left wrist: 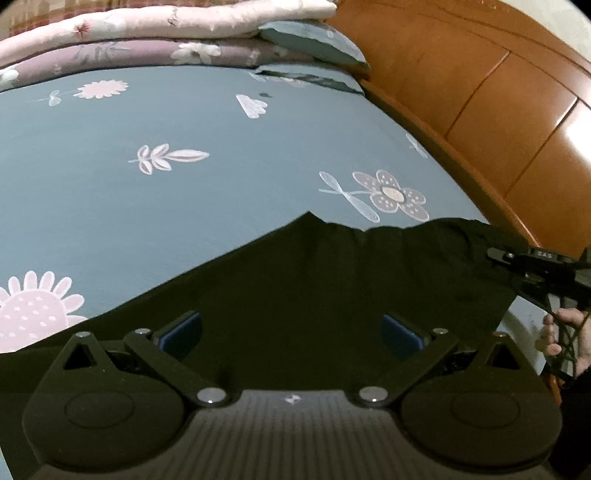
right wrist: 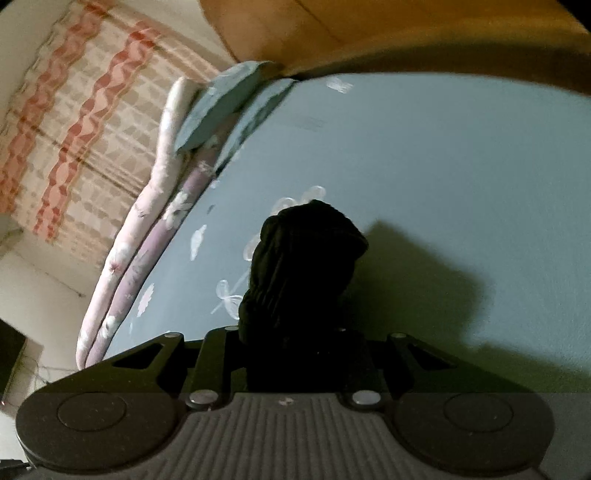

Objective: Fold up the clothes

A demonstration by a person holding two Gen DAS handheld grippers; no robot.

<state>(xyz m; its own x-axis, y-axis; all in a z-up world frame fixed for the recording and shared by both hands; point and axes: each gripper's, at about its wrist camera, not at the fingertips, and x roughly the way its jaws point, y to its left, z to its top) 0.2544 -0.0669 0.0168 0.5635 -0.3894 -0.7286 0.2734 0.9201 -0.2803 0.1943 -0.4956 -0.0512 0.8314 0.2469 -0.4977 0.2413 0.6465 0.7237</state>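
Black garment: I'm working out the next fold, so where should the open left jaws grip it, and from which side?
Grip the near-left edge of the black garment, approaching low from the near side: the right gripper already clamps the far-right corner, and that edge lies flat on the bedsheet.

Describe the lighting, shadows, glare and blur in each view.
Left wrist view: sharp, glare on the wooden headboard, black garment a detailless dark mass. Right wrist view: motion-blurred curtain, bunched garment throwing a broad shadow on the bedsheet; fisheye bending both.

One black garment (left wrist: 314,280), two tongs (left wrist: 291,332) (right wrist: 295,354), one bed (left wrist: 184,125), two folded quilts (left wrist: 147,22) (left wrist: 129,55), one pillow (left wrist: 314,40), one hand (left wrist: 557,332).
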